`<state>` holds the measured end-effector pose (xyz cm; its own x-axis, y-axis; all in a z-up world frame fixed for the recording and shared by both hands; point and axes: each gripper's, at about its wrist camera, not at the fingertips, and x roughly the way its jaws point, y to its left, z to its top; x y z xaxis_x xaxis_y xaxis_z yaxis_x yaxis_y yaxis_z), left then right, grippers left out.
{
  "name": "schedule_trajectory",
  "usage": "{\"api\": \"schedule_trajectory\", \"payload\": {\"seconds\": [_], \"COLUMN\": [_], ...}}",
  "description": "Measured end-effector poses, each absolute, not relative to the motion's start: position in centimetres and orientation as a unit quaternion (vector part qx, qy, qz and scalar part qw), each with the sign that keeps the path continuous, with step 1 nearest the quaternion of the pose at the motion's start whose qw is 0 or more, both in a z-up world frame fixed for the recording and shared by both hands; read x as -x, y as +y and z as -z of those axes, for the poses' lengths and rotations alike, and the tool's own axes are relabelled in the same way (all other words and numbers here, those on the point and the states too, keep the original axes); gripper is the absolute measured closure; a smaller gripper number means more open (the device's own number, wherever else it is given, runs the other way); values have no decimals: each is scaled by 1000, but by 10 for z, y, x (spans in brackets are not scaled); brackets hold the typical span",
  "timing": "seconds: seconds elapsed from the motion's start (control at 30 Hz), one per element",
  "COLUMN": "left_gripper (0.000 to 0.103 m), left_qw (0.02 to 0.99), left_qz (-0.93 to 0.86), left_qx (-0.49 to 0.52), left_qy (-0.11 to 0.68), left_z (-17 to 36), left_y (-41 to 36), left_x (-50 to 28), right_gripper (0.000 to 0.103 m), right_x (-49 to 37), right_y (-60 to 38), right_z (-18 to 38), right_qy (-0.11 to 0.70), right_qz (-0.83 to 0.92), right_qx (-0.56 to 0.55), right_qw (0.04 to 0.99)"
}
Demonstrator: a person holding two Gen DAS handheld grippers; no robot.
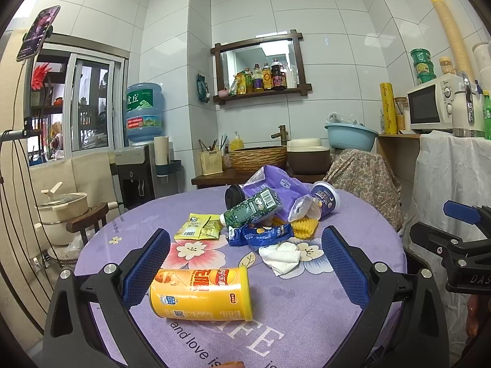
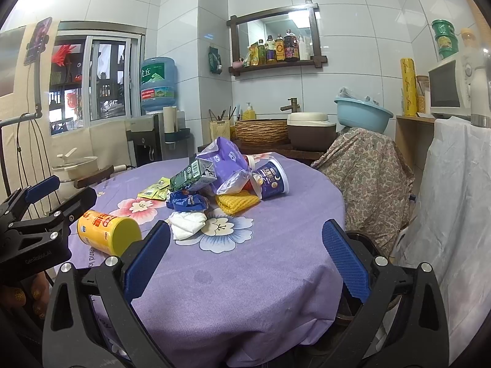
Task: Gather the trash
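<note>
The yellow cardboard crisp tube [image 1: 201,294] is lying on its side on the purple flowered tablecloth [image 1: 291,322], sitting between the left gripper's [image 1: 245,266] spread fingers. It is probably light, stiff and prone to rolling, so gripping across mid-barrel looks best; the right gripper [image 2: 245,263] is hanging released, holding nothing.

Left wrist view: black cup [image 1: 234,195] mostly hidden behind green carton [image 1: 253,208] and purple bag [image 1: 273,184]. Yellow mesh [image 1: 303,227] partly covered by pile. Fine print on yellow can [image 1: 199,294] too small to read. Orange object at bottom edge [image 1: 231,365] cut off, unidentifiable. Right gripper [image 1: 460,245] cut by right edge; finger spread not determinable there.

Right wrist view: hand [image 2: 27,297] at lower left partly hidden behind left gripper [image 2: 46,205]. Microwave [image 2: 448,86] cut by frame edge.
</note>
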<state>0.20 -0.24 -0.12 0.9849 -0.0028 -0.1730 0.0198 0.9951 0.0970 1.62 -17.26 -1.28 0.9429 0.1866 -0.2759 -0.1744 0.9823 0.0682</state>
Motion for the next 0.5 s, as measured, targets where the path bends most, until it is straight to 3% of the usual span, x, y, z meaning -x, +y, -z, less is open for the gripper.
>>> {"api": "schedule_trajectory", "payload": {"seconds": [0.5], "left_gripper": [5], "left_qw": [992], "left_qz": [-47], "left_qx": [-40], "left_qy": [115], "left_z": [4], "left_y": [34], "left_x": [-13], "right_gripper": [5], "right_x": [-46], "right_y": [-146], "right_z": [28], "right_qy": [218], "right_qz": [-180], "right_qx": [16], "right_qw": [959]}}
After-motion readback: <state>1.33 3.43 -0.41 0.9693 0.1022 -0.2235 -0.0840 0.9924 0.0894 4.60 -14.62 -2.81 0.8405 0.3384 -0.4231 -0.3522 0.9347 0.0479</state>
